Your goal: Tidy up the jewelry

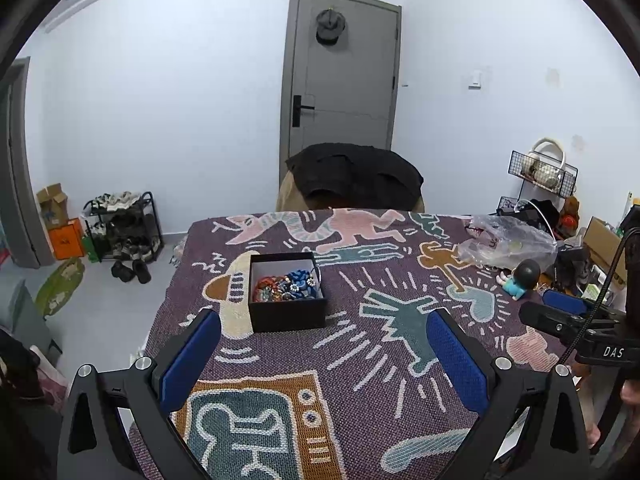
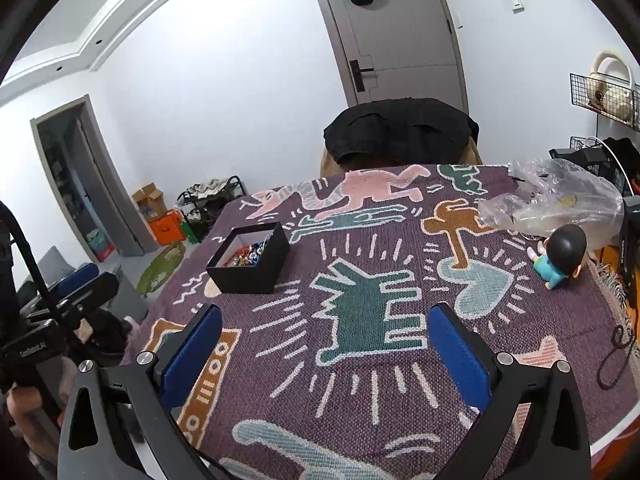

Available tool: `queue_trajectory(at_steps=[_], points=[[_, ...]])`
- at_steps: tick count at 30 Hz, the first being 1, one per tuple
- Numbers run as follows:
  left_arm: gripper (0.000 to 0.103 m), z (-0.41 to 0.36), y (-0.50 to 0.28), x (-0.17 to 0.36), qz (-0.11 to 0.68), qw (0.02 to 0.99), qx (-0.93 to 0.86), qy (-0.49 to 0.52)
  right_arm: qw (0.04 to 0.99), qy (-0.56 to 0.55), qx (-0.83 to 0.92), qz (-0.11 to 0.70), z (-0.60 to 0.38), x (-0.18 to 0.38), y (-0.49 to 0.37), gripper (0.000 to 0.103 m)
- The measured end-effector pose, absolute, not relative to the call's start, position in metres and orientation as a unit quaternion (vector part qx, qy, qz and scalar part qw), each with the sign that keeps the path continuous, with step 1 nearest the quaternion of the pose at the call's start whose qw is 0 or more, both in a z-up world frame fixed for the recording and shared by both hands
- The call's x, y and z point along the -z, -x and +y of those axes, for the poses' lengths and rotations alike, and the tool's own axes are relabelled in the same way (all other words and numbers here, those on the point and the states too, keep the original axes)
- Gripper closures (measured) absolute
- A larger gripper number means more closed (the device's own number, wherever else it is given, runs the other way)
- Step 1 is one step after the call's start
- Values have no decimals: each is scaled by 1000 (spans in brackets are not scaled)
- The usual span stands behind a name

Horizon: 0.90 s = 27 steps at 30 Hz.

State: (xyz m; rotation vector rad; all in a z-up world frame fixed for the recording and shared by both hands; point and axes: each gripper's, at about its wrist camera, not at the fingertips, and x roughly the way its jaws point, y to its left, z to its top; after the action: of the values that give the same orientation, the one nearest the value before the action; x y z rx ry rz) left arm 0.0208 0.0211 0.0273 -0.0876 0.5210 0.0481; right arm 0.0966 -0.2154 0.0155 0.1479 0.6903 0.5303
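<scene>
One square black cardboard box (image 1: 287,295) with a white lining sits on the tabletop, on the purple woven cloth with cartoon figures (image 1: 372,360). It holds a heap of mixed beaded jewelry (image 1: 289,284) (blue, red and orange pieces; individual items cannot be counted). In the right wrist view the near wall of the box hides most of the heap. One clear crumpled plastic bag (image 2: 556,200) lies at the far right edge, contents indistinct. One small doll with a black round head and light-blue clothes (image 2: 560,254) sits just beside it. The left gripper (image 1: 322,354) has its blue-padded fingers (image 1: 192,356) spread wide, empty. The right gripper (image 2: 324,350) is likewise wide apart and empty.
</scene>
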Motion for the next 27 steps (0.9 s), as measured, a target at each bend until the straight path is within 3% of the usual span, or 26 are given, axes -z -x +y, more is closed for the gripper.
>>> queue_trajectory(at_steps=[27], points=[[0,20,-23,-26,258,965,-22,42,910,-77,-228,338,-222,-11,-101,0]])
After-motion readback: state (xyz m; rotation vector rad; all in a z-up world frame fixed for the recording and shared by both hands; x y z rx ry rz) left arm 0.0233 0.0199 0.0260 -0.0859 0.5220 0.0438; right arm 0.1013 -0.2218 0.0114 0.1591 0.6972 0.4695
